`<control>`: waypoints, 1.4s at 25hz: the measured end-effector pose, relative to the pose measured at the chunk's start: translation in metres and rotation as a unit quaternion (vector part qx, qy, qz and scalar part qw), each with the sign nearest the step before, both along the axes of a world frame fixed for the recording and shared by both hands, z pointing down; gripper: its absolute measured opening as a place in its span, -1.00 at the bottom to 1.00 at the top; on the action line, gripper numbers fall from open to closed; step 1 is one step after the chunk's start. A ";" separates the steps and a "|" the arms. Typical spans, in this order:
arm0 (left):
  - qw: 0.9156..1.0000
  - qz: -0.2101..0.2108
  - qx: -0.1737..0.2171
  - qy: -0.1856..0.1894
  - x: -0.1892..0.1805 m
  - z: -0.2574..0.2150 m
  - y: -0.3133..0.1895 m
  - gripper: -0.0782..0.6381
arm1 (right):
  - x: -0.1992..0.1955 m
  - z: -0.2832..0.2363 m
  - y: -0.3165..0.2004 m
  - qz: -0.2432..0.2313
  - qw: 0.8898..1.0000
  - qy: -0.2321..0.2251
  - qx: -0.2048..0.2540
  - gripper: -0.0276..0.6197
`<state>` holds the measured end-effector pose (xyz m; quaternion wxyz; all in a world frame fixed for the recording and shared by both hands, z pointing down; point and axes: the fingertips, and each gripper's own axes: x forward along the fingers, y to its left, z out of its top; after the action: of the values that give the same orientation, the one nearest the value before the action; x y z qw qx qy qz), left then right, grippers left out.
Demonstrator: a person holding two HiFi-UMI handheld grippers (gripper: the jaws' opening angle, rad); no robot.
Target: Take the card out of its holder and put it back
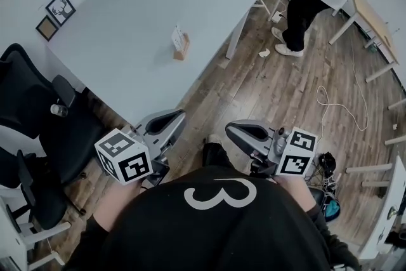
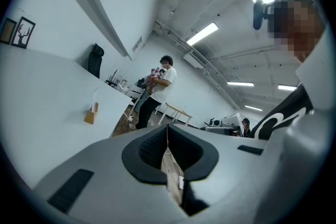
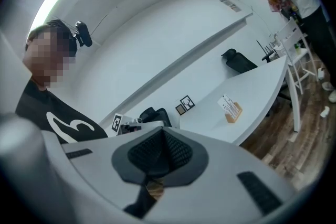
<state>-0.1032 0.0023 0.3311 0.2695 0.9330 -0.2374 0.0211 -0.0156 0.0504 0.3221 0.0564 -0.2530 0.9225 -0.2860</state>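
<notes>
Card [image 1: 178, 36]: upright in its wooden holder [image 1: 182, 51], which stands on the counter [image 1: 127, 16], set in from the edge.

Left gripper [image 1: 176, 115]: jaws pressed together, nothing between them, just off the counter's near corner.

Right gripper [image 1: 232, 129]: jaws likewise closed and empty, over the floor beyond that corner of the counter.

Person's got on a black top [image 1: 222, 231] with a big white swirl [image 1: 220, 193] on the chest that looks like a 3, plus a small black camera [image 3: 81, 34] strapped up on the head. The light grey moulded-plastic left gripper [image 1: 177, 116] and the matching right gripper [image 1: 231, 129] each carry a white cube [image 1: 124, 156] with black square markers. Both have dark slots in the shell and black ribbed pads [image 2: 151, 147].
</notes>
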 end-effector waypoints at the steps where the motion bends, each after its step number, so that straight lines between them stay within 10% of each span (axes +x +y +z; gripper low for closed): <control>1: 1.000 -0.009 -0.002 -0.002 0.001 0.001 -0.009 -0.74 | 0.002 0.001 -0.011 -0.006 1.000 -0.002 0.000 -0.90; 14: 0.992 -0.113 -0.016 -0.047 0.027 0.026 -0.144 -0.74 | 0.048 0.011 -0.161 -0.073 0.997 -0.022 -0.017 -0.90; 35: 0.953 -0.275 -0.053 -0.120 -0.016 0.096 -0.280 -0.41 | 0.049 0.052 -0.278 -0.170 0.982 -0.007 -0.077 -0.90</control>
<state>-0.1190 -0.2776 0.4274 0.2838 0.8067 -0.5136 0.0704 0.0334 -0.2274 0.3738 -0.0066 -0.0937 0.9268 -0.3636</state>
